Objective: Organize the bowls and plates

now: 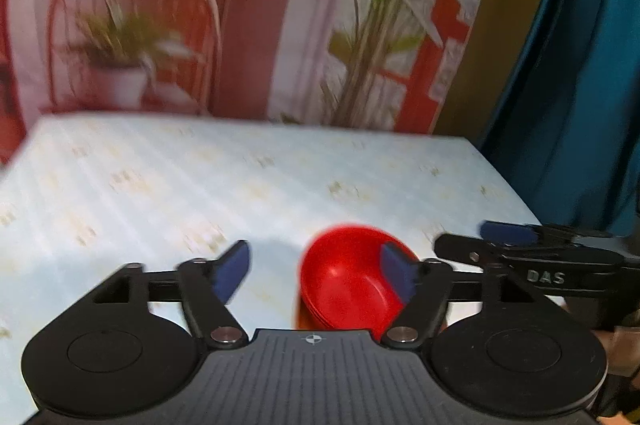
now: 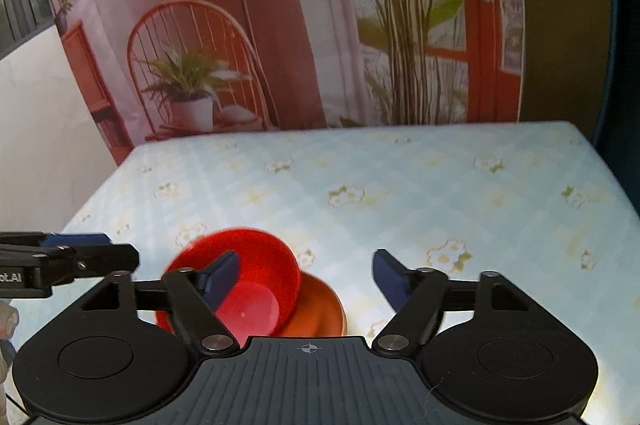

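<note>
A red bowl (image 1: 344, 281) (image 2: 256, 265) rests tilted on an orange plate (image 2: 320, 313) near the front of the table. In the left wrist view only a sliver of the orange plate (image 1: 302, 317) shows under the bowl. My left gripper (image 1: 316, 263) is open; its right blue pad crosses in front of the bowl's right rim without pressing on it. My right gripper (image 2: 306, 265) is open too, its left pad hanging over the bowl's inside. Each gripper shows at the edge of the other's view: the right gripper (image 1: 508, 233) and the left gripper (image 2: 76, 239). Neither holds anything.
The table (image 2: 440, 185) wears a pale blue cloth with small flowers. A printed backdrop (image 2: 280, 45) of a chair and plants stands along its far edge. A teal curtain (image 1: 580, 85) hangs to the right, and a white wall (image 2: 40, 125) is on the left.
</note>
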`<state>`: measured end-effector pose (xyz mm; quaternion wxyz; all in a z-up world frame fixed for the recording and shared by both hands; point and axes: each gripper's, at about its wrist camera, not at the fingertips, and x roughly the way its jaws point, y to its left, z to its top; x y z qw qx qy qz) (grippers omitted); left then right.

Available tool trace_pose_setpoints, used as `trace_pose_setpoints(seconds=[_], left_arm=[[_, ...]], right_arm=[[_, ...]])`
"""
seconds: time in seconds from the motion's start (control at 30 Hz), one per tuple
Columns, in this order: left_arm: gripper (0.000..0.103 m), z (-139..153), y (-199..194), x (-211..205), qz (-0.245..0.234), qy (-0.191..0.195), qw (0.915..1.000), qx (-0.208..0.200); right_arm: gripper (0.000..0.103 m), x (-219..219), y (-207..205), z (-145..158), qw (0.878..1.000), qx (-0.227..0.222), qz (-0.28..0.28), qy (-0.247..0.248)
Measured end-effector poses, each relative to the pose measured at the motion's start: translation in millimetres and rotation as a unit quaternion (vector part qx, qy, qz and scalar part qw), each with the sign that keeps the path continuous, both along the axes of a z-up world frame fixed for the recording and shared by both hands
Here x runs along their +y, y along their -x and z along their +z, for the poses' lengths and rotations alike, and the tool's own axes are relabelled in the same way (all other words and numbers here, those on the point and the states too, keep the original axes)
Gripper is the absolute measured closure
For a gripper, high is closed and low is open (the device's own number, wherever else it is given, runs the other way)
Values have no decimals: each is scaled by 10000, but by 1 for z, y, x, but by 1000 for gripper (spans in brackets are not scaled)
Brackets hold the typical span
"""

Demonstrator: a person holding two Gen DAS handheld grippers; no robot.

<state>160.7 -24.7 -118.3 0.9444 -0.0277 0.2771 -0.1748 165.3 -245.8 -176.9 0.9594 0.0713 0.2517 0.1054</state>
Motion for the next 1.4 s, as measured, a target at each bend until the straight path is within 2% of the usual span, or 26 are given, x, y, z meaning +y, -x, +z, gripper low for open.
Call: trace_pose_setpoints(seconds=[0.07, 0.2, 0.5, 0.63, 0.7, 0.83, 1.13, 1.4], left_arm=[[8, 11, 8, 4, 147, -68, 9995, -270], [0, 35, 21, 9, 431, -174, 9967, -662], [0, 76, 46, 10, 887, -558, 9881, -1124], [0, 91, 71, 6, 1088, -977, 9751, -1667], [0, 99, 80, 5, 1111, -1052, 9718, -1793], [0, 113, 94, 10, 1009, -867, 9745, -1807], [0, 131, 124, 19, 931, -659, 9735, -1981], [0, 136, 143, 29, 1089, -597, 9713, -2030]], right_arm=[[15, 1, 5, 8, 10000, -98, -4, 2], [1, 4, 18, 27, 9993, -372, -44, -1], [0, 13, 43, 77, 9962, -816, -289, -37], [0, 18, 55, 96, 9936, -1007, -504, 29], [0, 19, 62, 104, 9927, -1097, -497, 26], [0, 21, 77, 117, 9911, -1239, -486, 25], [0, 22, 113, 144, 9864, -1560, -519, 82], [0, 24, 139, 152, 9847, -1699, -397, 11]])
